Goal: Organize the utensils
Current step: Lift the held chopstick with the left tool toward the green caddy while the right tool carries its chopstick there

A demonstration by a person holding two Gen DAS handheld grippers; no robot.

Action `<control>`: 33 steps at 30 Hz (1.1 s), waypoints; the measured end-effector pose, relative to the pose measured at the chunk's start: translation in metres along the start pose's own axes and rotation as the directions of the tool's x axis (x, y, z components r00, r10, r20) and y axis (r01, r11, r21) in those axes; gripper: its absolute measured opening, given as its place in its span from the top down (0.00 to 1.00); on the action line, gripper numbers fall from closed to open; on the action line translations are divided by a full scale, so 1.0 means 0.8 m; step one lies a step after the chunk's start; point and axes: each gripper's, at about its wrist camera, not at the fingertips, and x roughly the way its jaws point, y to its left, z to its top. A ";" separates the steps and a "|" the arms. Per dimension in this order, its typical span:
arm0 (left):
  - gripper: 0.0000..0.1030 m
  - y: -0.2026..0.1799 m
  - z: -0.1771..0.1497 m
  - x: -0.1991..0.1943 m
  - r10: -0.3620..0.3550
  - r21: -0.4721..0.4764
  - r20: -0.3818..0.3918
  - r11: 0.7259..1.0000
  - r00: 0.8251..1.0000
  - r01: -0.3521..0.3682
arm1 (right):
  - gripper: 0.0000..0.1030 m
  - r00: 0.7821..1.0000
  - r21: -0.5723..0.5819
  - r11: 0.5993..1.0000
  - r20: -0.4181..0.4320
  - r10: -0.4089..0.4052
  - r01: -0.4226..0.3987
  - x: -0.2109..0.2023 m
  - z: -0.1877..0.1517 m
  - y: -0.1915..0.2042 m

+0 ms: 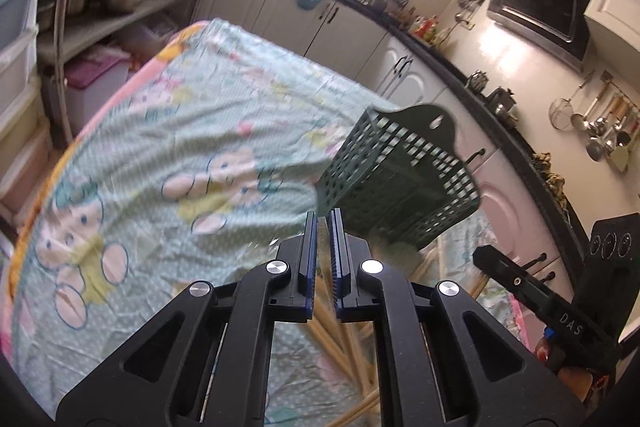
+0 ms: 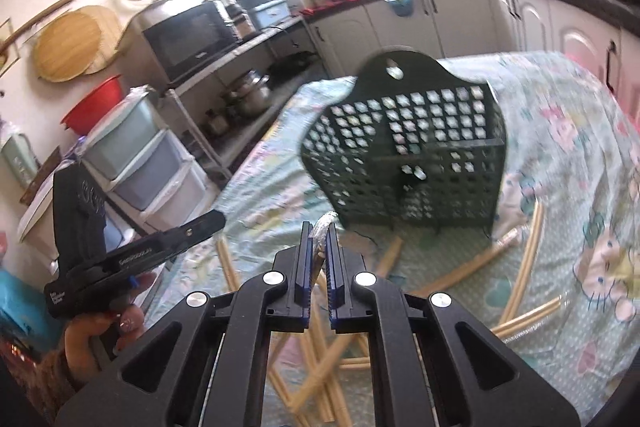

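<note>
Chopsticks (image 2: 520, 255) were scattered all over the cartoon-print tablecloth (image 1: 168, 131), a whole pile of wooden ones lying crossed under and in front of both grippers. Some still looked to be in clear wrappers, though blur made that hard to call.

Dark green perforated utensil basket (image 2: 404, 155) stood on the cloth past the pile, at about 1 o'clock from the right gripper (image 2: 319, 239) and roughly 2 o'clock from the left gripper (image 1: 323, 227), with its hanging tab at the top.

Right gripper's jaws were pinched nearly together on something slim with a shiny, crinkly wrapped tip (image 2: 324, 221) poking out above the pads, most likely a wrapped chopstick. Left gripper's jaws were also squeezed almost closed; chopsticks showed through the gap lower down, but I honestly couldn't tell if the pads had hold of one.

From the right wrist view, the person's left hand (image 2: 100, 331) showed at 8 o'clock gripping its handle. Kitchen cabinets (image 1: 280, 11) ran along behind the table.
</note>
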 end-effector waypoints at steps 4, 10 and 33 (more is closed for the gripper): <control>0.98 -0.023 0.013 -0.018 -0.020 0.048 0.032 0.999 0.999 0.019 | 0.95 0.999 -0.051 0.998 0.024 0.023 -0.021 -0.015 0.011 0.019; 0.98 -0.059 0.028 -0.038 -0.056 0.119 0.058 0.992 0.997 0.049 | 0.96 0.997 -0.095 0.995 0.057 0.046 -0.041 -0.034 0.028 0.037; 0.98 -0.191 0.120 -0.072 -0.110 0.309 0.188 0.950 0.976 0.048 | 0.96 0.963 -0.140 0.990 0.267 0.026 0.012 -0.116 0.120 0.027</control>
